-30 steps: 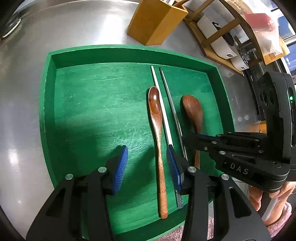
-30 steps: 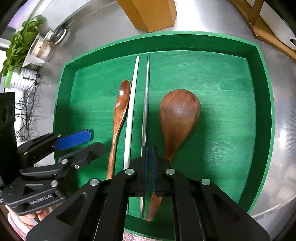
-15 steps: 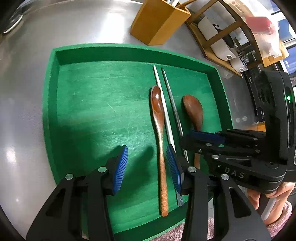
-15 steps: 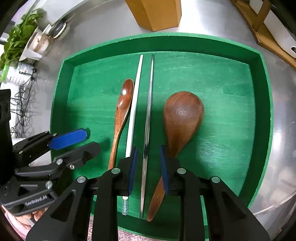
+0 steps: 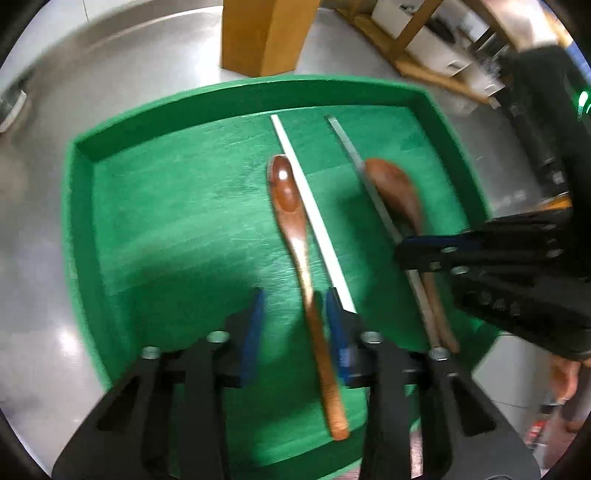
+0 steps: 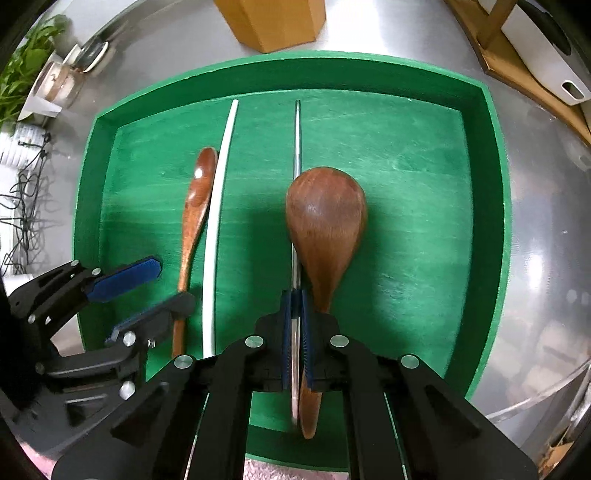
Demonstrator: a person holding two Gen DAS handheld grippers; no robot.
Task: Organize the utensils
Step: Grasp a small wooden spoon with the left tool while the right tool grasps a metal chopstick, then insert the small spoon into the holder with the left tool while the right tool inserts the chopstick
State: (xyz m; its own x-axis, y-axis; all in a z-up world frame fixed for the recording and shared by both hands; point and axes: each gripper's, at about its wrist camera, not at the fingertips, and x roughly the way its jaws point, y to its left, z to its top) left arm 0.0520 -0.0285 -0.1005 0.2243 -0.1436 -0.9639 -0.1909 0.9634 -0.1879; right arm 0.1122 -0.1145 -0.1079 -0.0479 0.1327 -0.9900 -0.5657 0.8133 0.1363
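Observation:
A green tray holds a slim wooden spoon, a white chopstick, a metal chopstick and a wide wooden spoon. My right gripper is shut on the metal chopstick, which lies against the wide spoon's left side. My left gripper is open, its jaws astride the slim spoon's handle, the white chopstick just outside its right finger. It also shows in the right wrist view.
A wooden utensil holder stands behind the tray on the steel counter. A wooden rack is at the back right. Plants and jars stand at the back left.
My right gripper opened, then shut on the metal chopstick and carried it right, away from the white one, against the wide spoon. My left gripper moved in over the slim spoon's handle.

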